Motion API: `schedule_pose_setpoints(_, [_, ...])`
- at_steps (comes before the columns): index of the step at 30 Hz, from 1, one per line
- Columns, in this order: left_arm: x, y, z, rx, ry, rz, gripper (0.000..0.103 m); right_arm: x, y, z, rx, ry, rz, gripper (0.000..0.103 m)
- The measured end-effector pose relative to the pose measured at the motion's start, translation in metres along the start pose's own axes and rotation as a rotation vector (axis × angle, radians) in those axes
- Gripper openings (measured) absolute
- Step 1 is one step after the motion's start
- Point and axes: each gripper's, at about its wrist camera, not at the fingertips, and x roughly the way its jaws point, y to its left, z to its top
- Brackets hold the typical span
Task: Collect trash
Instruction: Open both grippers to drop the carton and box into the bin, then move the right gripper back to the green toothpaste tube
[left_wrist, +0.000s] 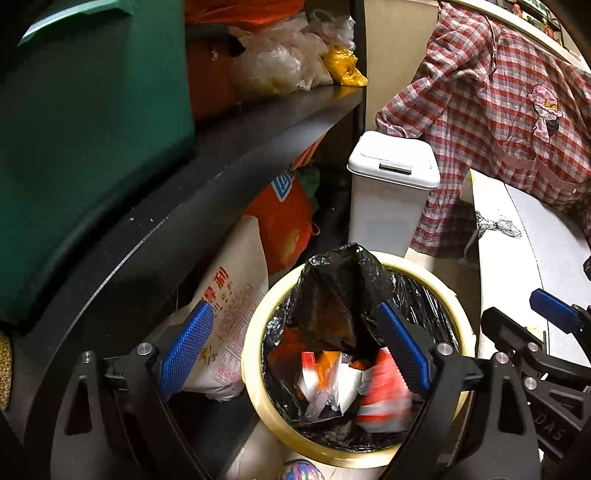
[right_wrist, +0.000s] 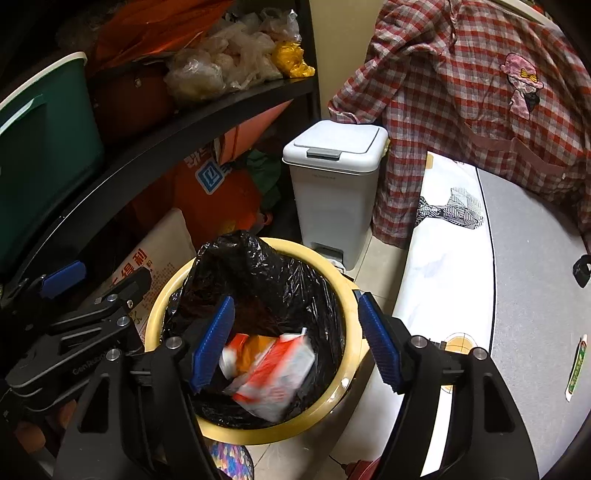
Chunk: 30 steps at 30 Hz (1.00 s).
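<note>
both grippers hang over the yellow bin (right_wrist: 343, 291), pointing down into it. left gripper (left_wrist: 295, 350): jaws wide, nothing between the pads. right gripper (right_wrist: 297, 343): jaws wide, nothing gripped. red-and-white wrappers (right_wrist: 273, 376) lie blurred inside the black liner (right_wrist: 258, 266).

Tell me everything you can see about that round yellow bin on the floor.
The yellow bin is round, looks plastic and stands upright on the tiled floor between a dark shelf and a white table. A crinkled black bag lines it, bunched high at the back. Red, white and orange wrappers lie inside.
</note>
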Motion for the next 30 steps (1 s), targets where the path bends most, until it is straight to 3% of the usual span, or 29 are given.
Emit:
schedule_pose_setpoints(16, [-0.037, -0.034, 0.0, 0.061, -0.102, -0.046, 0.088, -0.049, -0.028, -0.007, 0.034, -0.067, -0.044, 0.074])
schedule_pose_setpoints(30, [-0.067, -0.113, 0.004, 0.094, -0.211, -0.21, 0.088, -0.108, -0.138, -0.037, 0.185, -0.162, -0.252, 0.075])
